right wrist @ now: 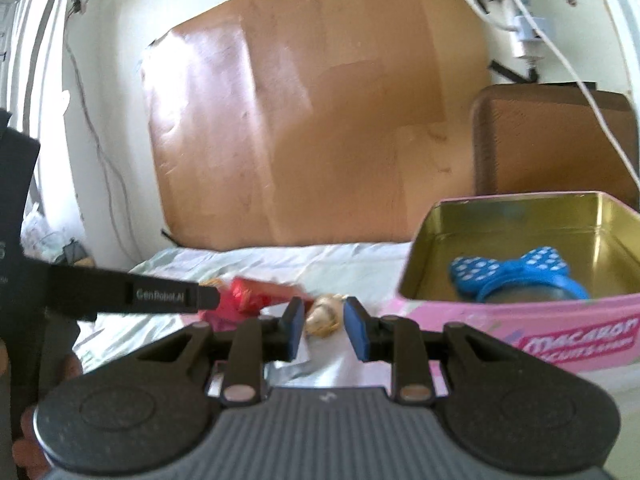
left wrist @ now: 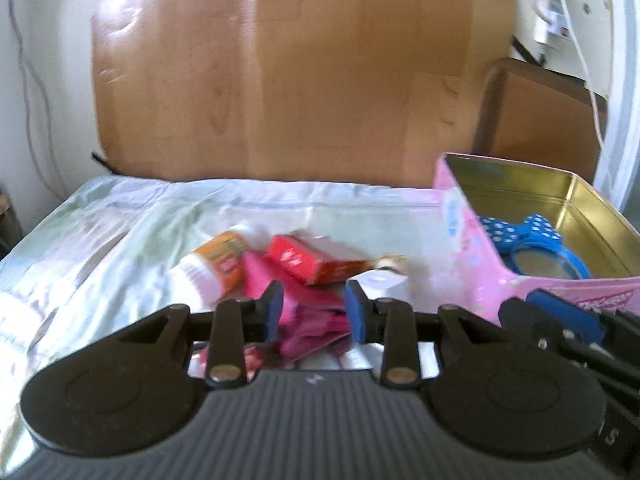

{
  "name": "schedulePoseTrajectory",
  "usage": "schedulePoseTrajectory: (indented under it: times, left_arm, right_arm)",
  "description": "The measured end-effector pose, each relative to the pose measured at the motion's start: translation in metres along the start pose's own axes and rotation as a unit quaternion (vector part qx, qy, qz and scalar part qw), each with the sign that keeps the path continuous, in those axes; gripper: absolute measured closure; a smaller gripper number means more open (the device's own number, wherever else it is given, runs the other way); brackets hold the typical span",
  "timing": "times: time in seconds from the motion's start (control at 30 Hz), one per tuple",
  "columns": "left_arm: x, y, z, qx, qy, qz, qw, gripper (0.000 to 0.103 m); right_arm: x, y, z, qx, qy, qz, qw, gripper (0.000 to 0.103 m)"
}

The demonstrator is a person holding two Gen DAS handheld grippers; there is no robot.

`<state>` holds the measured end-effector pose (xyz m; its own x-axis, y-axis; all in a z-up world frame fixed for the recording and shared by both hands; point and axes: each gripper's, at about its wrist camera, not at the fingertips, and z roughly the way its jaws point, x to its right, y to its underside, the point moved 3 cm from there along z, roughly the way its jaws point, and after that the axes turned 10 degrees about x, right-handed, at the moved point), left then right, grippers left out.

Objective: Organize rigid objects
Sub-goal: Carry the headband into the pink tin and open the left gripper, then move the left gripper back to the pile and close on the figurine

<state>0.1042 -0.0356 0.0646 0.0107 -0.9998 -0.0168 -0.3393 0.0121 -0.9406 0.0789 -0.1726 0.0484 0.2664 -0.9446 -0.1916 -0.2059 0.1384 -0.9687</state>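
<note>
The left hand-held gripper (left wrist: 314,312) hovers with its blue pads set narrow and empty over a small heap on a pale sheet-covered bed (left wrist: 100,232). Just beyond the pads lie a crumpled pink foil packet (left wrist: 304,312), likely light and slippery, and at 11 o'clock a white tube with an orange label (left wrist: 212,268). At 12 o'clock sits a red carton (left wrist: 312,264), stiff and light, best pinched across its narrow sides. The right hand-held gripper (right wrist: 322,328), also narrow and holding nothing, frames a small gold-and-cream item (right wrist: 324,314), too blurred to name. At 2 o'clock stands the open pink macaron tin (right wrist: 520,332), rigid-walled, already holding a blue polka-dot bow mirror (right wrist: 516,272), probably fragile at the glass.
</note>
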Motion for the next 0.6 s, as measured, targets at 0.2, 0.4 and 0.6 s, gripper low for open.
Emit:
schedulePoseTrajectory:
  times: [0.2, 0.4, 0.6]
  left_arm:
    - [-0.047, 0.016, 0.0, -0.007, -0.024, -0.033, 0.9991, 0.067]
    - [-0.114, 0.031, 0.004, -0.026, -0.063, -0.097, 0.993, 0.067]
    - [-0.133, 0.035, 0.0, -0.022, -0.065, -0.111, 0.9914, 0.067]
  right_arm:
    - [-0.024, 0.014, 0.007, -0.024, -0.016, -0.015, 0.999, 0.079]
    - [-0.041, 0.025, 0.015, -0.041, -0.032, -0.032, 0.998, 0.077]
    - [-0.062, 0.038, 0.03, -0.069, -0.058, -0.047, 0.995, 0.077]
